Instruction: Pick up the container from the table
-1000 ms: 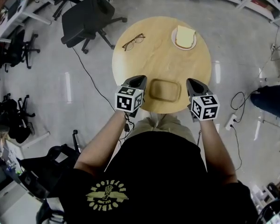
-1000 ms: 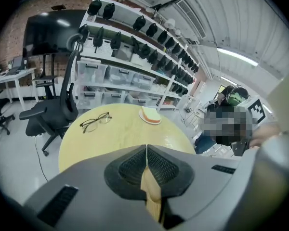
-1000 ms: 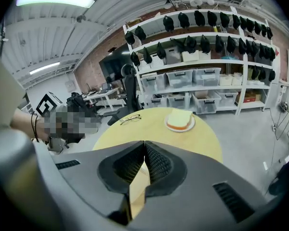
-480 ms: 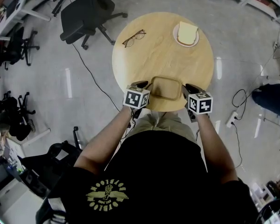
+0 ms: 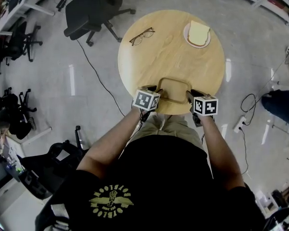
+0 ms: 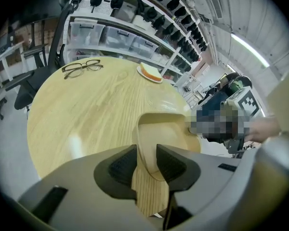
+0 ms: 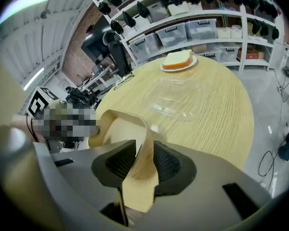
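The container (image 5: 173,89) is a shallow tan tray at the near edge of the round wooden table (image 5: 168,47). My left gripper (image 5: 154,89) is at its left end and my right gripper (image 5: 191,94) at its right end. In the left gripper view the container's rim (image 6: 164,129) runs between the open jaws of the left gripper (image 6: 145,160). In the right gripper view the container's wall (image 7: 120,126) stands between the pads of the right gripper (image 7: 144,158). Both pairs of jaws have just been opening and straddle the rim without clamping it.
Glasses (image 5: 142,35) lie at the table's far left. A plate with bread (image 5: 197,34) sits at the far right. Something clear and flat (image 7: 178,97) lies mid-table. An office chair (image 5: 89,13) stands on the floor beyond, and cables trail at both sides.
Both grippers have come down and inward from beside the container to its two ends. The rim now sits between each pair of jaws. The container has not moved.
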Demonstrator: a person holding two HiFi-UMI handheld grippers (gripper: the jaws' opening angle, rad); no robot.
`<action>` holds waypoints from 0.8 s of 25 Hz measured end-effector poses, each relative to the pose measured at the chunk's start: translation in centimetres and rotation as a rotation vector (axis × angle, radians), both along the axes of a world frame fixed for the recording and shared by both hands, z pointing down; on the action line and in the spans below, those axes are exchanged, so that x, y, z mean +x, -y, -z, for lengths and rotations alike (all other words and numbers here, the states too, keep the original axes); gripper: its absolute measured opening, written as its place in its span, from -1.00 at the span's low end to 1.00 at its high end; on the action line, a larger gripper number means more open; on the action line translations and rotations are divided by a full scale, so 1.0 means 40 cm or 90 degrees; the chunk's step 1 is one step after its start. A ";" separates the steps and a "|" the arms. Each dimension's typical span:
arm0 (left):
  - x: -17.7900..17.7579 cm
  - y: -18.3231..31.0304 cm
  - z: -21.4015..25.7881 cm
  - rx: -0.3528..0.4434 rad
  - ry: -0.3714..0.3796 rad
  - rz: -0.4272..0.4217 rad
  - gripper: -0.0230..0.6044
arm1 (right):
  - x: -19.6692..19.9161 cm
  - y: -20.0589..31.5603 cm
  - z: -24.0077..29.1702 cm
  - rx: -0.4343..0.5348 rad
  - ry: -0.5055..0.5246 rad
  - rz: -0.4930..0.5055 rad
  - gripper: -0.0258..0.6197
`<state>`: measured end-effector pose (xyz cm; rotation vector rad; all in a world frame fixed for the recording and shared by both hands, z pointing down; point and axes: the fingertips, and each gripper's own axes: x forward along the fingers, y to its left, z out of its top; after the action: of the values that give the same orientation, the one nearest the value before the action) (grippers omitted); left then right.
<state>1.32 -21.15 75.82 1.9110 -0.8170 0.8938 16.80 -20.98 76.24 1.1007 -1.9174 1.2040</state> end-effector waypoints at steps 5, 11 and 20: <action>-0.002 -0.010 -0.027 -0.011 0.016 0.007 -0.61 | -0.032 -0.024 -0.023 -0.045 0.005 0.032 -0.53; -0.007 -0.008 -0.009 0.009 0.053 0.010 -0.75 | -0.033 -0.038 -0.021 -0.069 -0.027 0.048 -0.59; -0.010 0.046 0.114 0.112 0.057 0.014 -0.76 | -0.042 0.027 0.110 0.046 -0.073 0.065 -0.62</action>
<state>0.92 -22.97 71.26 2.0208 -0.9970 0.9242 15.13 -22.06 71.82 1.0711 -1.9173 1.0029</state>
